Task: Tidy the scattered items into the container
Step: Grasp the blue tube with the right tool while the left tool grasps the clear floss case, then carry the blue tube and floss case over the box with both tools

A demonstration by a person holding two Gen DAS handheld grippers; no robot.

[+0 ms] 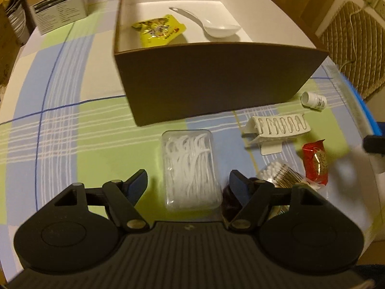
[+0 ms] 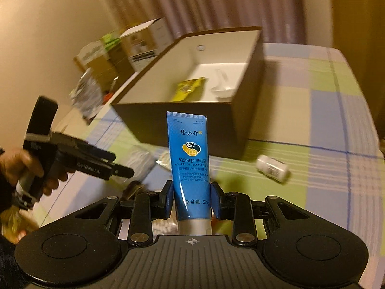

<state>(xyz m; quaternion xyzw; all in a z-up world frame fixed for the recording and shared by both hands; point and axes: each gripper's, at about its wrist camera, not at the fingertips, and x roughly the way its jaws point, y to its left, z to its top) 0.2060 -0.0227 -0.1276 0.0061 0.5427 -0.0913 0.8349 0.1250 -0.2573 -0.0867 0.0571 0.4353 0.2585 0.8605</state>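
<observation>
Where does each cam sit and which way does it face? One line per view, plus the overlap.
Left wrist: on the left gripper, angled down at the table; jaws open above the floss pick case, brown box beyond; only its own fingers show.
Right wrist: on the right gripper, tilted toward the box; jaws shut on a blue hand cream tube; the person's left hand and left gripper show at left.
Shared: the box, yellow packet, white spoon, small white bottle, checked tablecloth.

Dim, warm yellowish indoor light, soft shadows, strong fisheye bending at the edges, and motion blur across the right wrist view.
</observation>
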